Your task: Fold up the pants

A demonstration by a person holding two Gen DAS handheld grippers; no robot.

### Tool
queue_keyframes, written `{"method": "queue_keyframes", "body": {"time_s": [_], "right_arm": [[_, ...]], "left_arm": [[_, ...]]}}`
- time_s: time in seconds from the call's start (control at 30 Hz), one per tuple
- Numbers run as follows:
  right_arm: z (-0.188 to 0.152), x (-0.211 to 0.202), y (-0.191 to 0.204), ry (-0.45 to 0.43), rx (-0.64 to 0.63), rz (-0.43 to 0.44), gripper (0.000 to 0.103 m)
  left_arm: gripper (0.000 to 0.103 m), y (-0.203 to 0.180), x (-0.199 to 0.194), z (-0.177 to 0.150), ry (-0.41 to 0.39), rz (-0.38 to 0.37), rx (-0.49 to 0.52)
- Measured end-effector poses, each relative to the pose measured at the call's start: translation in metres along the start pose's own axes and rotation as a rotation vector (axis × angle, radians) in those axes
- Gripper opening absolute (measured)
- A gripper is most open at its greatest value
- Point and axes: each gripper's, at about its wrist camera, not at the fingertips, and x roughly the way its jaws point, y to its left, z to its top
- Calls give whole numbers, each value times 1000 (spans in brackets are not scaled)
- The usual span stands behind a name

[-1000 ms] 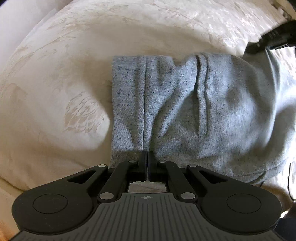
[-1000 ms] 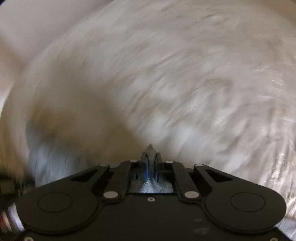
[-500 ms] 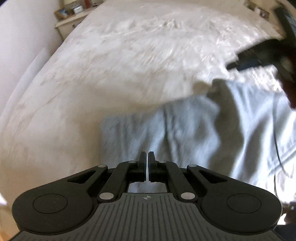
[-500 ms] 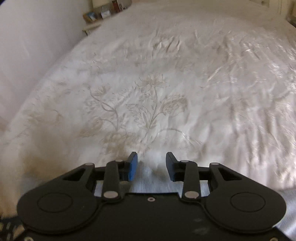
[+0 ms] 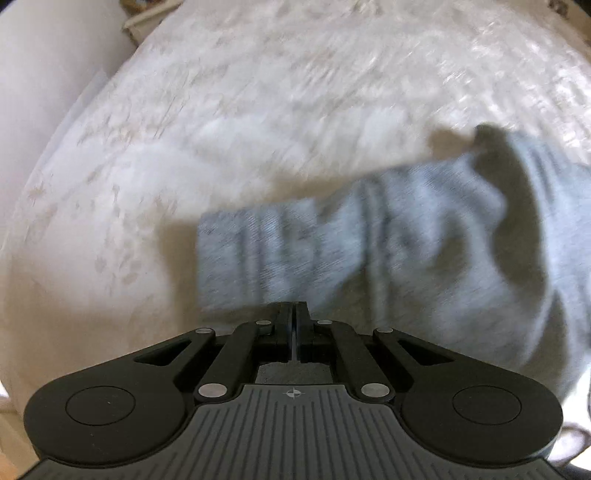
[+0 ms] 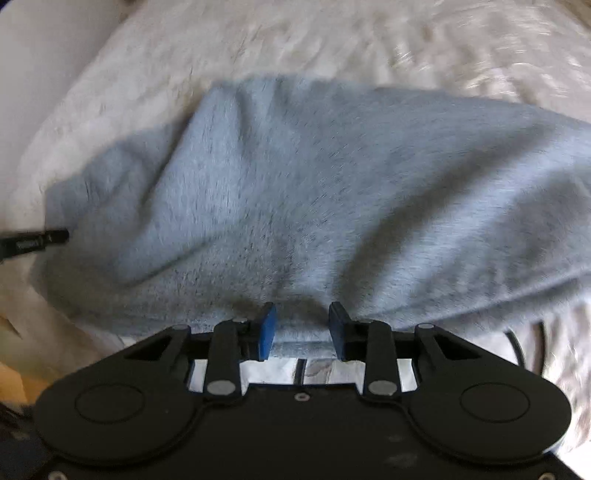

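Observation:
The grey speckled pants [image 5: 406, 251] lie bunched on the white embroidered bedspread [image 5: 258, 110]. My left gripper [image 5: 294, 314] is shut on their near edge, and the cloth beyond it is raised, with a shadow along its left side. In the right wrist view the pants [image 6: 314, 177] fill the middle as a rumpled heap. My right gripper [image 6: 303, 326] hovers at their near hem, blue pads [image 6: 266, 332] apart and closing. Grey cloth lies between and under the pads, but they are not pressing on it. A black fingertip [image 6: 35, 240] touches the heap's left corner.
The bedspread [image 6: 332, 40] stretches far beyond the pants in both views. A pale wall [image 5: 44, 92] runs along the bed's left side, with a small shelf [image 5: 144, 26] at the far left corner. A dark cable [image 6: 517, 350] lies right of my right gripper.
My right gripper let go of a grey pinch of cloth, opened, and swept from bare bedspread back over the pants. My left gripper stayed shut and rose a little with the cloth.

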Motion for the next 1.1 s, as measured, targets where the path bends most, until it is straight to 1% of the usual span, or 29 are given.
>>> {"method": "queue_keyframes", "body": {"time_s": [0.07,0.13,0.2,0.3,0.37,0.47,0.63,0.67,0.7,0.73,0.83,0.9,0.97,1.03,1.1], "right_arm": [[-5,-10,-15,-45,75,-28,34],[-8,-14,-33,-61,181,-57,36],[-11,-14,-52,-62,278,-74,36],[-9,-10,-68,-72,385,-63,36],[-11,-9,-78,-76,443,-46,38],[-10,-3,-89,-55,540,-25,39],[-6,3,-96,-50,640,4,41],[-5,4,-98,-53,653,8,29],[-4,5,-99,-59,663,7,13],[-3,5,-99,-68,659,8,4],[0,-7,-90,-116,585,-3,4],[-4,-19,-84,-135,538,-20,4],[-11,-21,-84,-111,535,-41,4],[-17,-13,-88,-81,551,-58,4],[-16,-10,-91,-85,559,-47,6]], "left_arm": [[4,-14,-11,3,-41,-34,16],[4,-31,-17,4,-67,-68,51],[4,-49,-19,4,-68,-94,98],[4,-66,-21,0,-52,-119,133],[4,-72,-24,-3,-47,-127,150],[4,-74,-24,-4,-46,-124,168],[4,-67,-25,0,-40,-113,154],[4,-67,-24,1,-40,-113,154],[4,-67,-25,2,-41,-112,157],[4,-68,-25,3,-42,-113,161],[4,-73,-29,5,-54,-124,177],[4,-79,-32,7,-67,-138,189],[4,-89,-35,8,-78,-159,201],[4,-104,-36,10,-80,-190,227],[4,-122,-37,12,-88,-217,263]]}}
